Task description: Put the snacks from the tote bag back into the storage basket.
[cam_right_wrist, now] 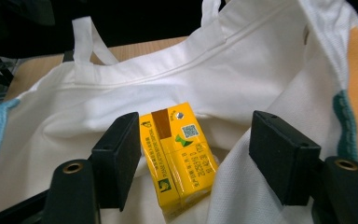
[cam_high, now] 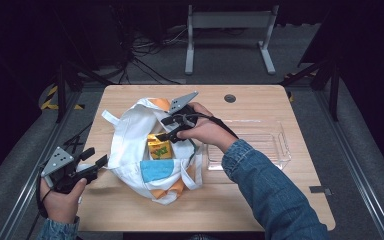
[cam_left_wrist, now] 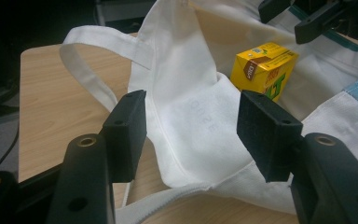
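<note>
My R tongs (cam_right_wrist: 193,161): jaws wide apart, yellow carton (cam_right_wrist: 177,156) between them, pads not pressing it.
My L tongs (cam_left_wrist: 191,135): abt half open, white cloth between jaws, no grip.
Carton: lying inside tote bag (cam_high: 130,130), mid-table.
Bag: nearer table's left edge.
Clear tray (cam_high: 275,145): by right edge.
</note>
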Available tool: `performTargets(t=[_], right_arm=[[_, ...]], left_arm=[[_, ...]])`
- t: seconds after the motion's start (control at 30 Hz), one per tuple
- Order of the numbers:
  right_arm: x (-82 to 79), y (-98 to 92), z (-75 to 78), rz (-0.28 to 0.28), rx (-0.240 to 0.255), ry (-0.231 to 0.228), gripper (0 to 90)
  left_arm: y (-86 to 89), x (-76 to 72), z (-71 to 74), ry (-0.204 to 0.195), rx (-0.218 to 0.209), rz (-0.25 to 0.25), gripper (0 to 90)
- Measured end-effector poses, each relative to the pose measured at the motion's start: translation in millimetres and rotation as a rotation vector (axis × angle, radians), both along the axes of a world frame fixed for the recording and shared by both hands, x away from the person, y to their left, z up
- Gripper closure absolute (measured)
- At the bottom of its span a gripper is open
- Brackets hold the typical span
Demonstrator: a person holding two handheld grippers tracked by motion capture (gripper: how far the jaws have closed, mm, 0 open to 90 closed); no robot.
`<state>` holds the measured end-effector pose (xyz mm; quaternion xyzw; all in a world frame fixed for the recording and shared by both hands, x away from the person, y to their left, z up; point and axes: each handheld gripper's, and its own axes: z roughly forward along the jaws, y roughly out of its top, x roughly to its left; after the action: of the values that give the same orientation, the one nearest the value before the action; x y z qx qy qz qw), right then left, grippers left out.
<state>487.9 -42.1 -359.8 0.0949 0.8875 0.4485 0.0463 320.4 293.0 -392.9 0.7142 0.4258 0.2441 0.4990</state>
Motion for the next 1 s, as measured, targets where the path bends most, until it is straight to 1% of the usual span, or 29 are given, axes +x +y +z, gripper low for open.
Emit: performTargets(t=[0.07,0.13,0.3,0.4,0.47,0.67,0.8,0.93,1.0], right_arm=[[-0.9,2.6,-4.8,0.001,-0.002,0.005,30.7],[-0.9,3.7,-7.9,0.003,-0.006,-0.005,31.3],[-1.0,2.2,-13.0,-0.002,-0.004,-0.013,31.4],[-1.3,0.9,-16.4,-0.004,0.0,-0.006,30.9],[-1.7,0.5,-19.5,-0.006,-0.014,0.0,31.1],[-4.5,3.8,-27.1,-0.001,-0.053,-0.032,29.8],[-5.2,6.0,-29.4,0.007,-0.061,-0.041,30.3],[-6.7,9.0,-35.8,0.02,-0.101,-0.054,30.9],[-7.3,10.2,-39.1,0.019,-0.113,-0.063,30.9]], left_arm=[[-0.6,0.6,0.0,-0.002,-0.001,-0.003,43.6],[-0.8,1.0,-0.2,-0.001,-0.001,-0.005,43.6],[-1.1,1.7,-0.5,0.0,0.0,-0.007,43.5],[-1.8,1.8,-0.8,0.005,0.001,-0.007,43.3],[-2.2,2.0,-1.1,0.007,0.001,-0.007,43.1],[-3.4,2.6,-2.0,0.009,0.006,-0.009,42.6],[-3.3,2.7,-2.3,0.011,0.004,-0.009,42.5],[-3.2,2.7,-2.3,0.011,0.003,-0.01,42.4],[-3.0,2.7,-2.4,0.009,0.003,-0.009,42.4]])
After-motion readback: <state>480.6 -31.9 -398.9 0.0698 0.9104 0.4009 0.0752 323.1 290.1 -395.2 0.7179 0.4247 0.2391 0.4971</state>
